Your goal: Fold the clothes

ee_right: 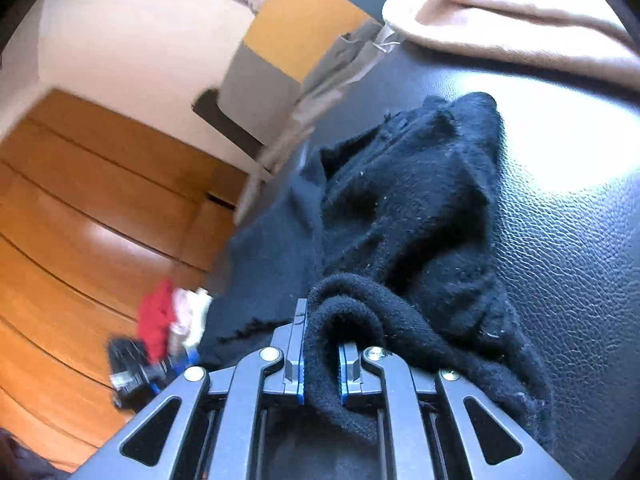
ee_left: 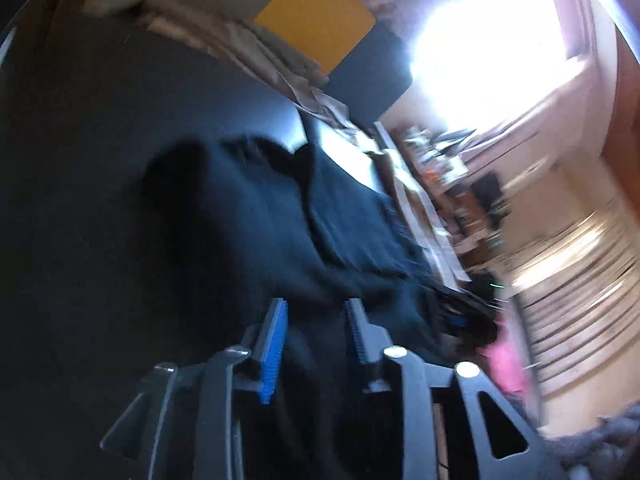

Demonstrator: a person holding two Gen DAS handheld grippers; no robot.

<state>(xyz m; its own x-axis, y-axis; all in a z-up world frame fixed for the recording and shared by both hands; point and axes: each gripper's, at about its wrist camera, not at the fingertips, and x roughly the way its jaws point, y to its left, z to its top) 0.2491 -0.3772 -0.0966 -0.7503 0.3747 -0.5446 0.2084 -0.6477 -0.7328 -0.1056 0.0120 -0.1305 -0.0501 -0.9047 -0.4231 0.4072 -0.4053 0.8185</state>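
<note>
The black knit garment [ee_right: 404, 216] is soft, floppy and light, lying bunched on the black leather surface [ee_right: 568, 264]. Right gripper [ee_right: 322, 354] has its jaws clenched on a thick rolled hem; left gripper [ee_left: 316, 312] is released, nothing pinched. I'd grab hems or corners.

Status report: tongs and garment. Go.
Right tongs clamped on black garment. Left tongs open, empty, over it. Beige cloth beyond, clear.
</note>
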